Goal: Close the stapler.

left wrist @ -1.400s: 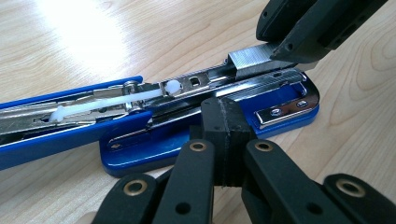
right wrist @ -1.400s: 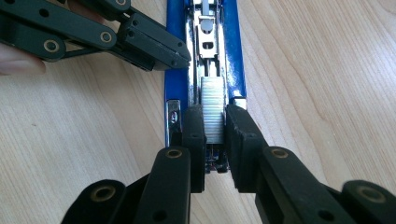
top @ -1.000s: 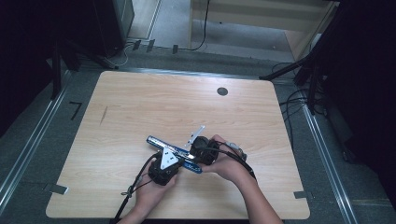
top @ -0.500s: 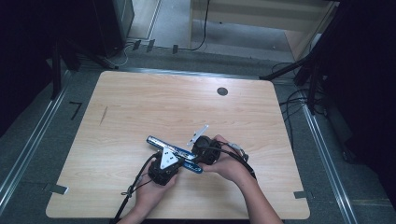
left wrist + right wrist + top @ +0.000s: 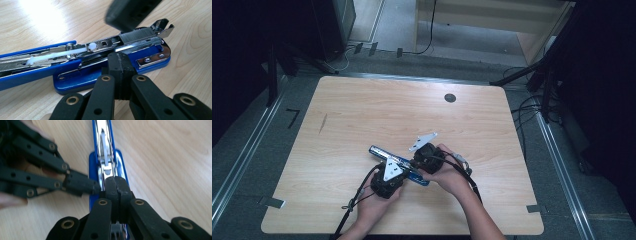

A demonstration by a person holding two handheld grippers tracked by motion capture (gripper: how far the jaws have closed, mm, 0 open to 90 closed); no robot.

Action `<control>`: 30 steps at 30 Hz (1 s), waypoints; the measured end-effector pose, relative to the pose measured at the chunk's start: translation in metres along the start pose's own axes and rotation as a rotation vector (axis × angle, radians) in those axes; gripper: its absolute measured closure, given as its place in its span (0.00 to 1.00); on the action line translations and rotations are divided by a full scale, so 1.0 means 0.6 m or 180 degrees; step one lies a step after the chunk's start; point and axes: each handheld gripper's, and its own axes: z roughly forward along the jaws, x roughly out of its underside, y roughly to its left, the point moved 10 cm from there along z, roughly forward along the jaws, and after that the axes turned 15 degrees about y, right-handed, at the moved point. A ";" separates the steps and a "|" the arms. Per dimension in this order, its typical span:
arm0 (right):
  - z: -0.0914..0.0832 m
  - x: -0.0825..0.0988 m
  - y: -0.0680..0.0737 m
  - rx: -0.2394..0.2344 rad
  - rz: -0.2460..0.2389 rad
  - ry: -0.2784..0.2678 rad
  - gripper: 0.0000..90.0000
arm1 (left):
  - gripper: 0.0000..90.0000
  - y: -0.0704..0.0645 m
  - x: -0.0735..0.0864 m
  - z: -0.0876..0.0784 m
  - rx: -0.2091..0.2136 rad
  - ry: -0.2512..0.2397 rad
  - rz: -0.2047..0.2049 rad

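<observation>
Wooden table [image 5: 362,115] holds an opened blue stapler [image 5: 398,165] at lower centre; left gripper [image 5: 119,67] and right gripper [image 5: 116,185], jaws clenched together, press against its metal magazine.

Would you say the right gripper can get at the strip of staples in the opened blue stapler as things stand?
Probably yes: the right gripper sits shut right over the staples in the stapler's uncovered tray, and the left gripper stays at the side.
</observation>
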 end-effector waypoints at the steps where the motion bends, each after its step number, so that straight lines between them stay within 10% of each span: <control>1: 0.004 -0.003 0.002 -0.0001 -0.0014 0.0015 1.00 | 1.00 0.000 0.000 0.000 0.0001 0.0001 0.0005; 30: 0.005 0.030 -0.003 0.0031 -0.0011 0.0091 1.00 | 1.00 0.001 0.000 -0.001 0.0027 0.0001 -0.0022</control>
